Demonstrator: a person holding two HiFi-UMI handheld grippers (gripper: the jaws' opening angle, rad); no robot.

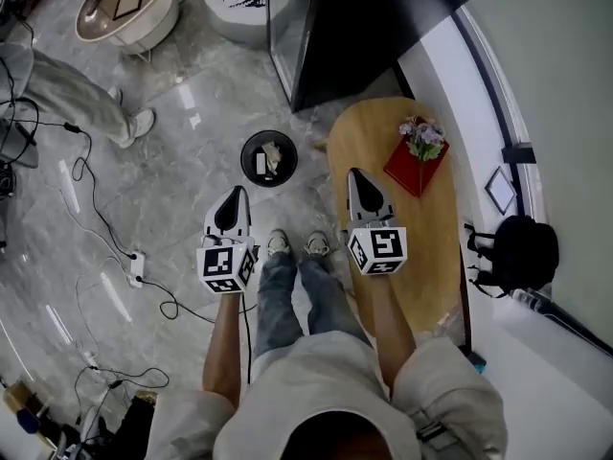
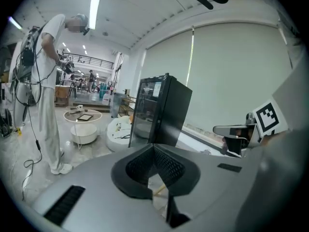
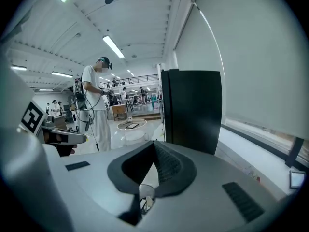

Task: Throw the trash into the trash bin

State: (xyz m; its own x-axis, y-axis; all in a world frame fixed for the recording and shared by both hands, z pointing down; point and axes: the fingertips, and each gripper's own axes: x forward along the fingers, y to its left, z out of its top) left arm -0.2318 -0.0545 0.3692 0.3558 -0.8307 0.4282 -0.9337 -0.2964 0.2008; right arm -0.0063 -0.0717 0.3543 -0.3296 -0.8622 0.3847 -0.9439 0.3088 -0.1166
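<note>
The round black trash bin (image 1: 246, 147) stands on the grey floor just ahead of my feet, with white scraps of trash (image 1: 272, 155) lying inside it. My left gripper (image 1: 234, 194) is held up to the near left of the bin, its jaws together with nothing between them (image 2: 153, 149). My right gripper (image 1: 355, 174) hangs over the near edge of the wooden table (image 1: 436, 247), to the right of the bin. Its jaws are also together and empty (image 3: 154, 145). Each gripper shows at the side of the other's view: the right gripper (image 2: 240, 129) and the left gripper (image 3: 59, 137).
A red box with flowers (image 1: 416, 165) sits on the table. A tall black cabinet (image 1: 369, 22) stands beyond the bin. Cables and a power strip (image 1: 137, 266) lie on the floor at left, near another person's leg (image 1: 81, 99). A black backpack (image 1: 525, 249) rests at right.
</note>
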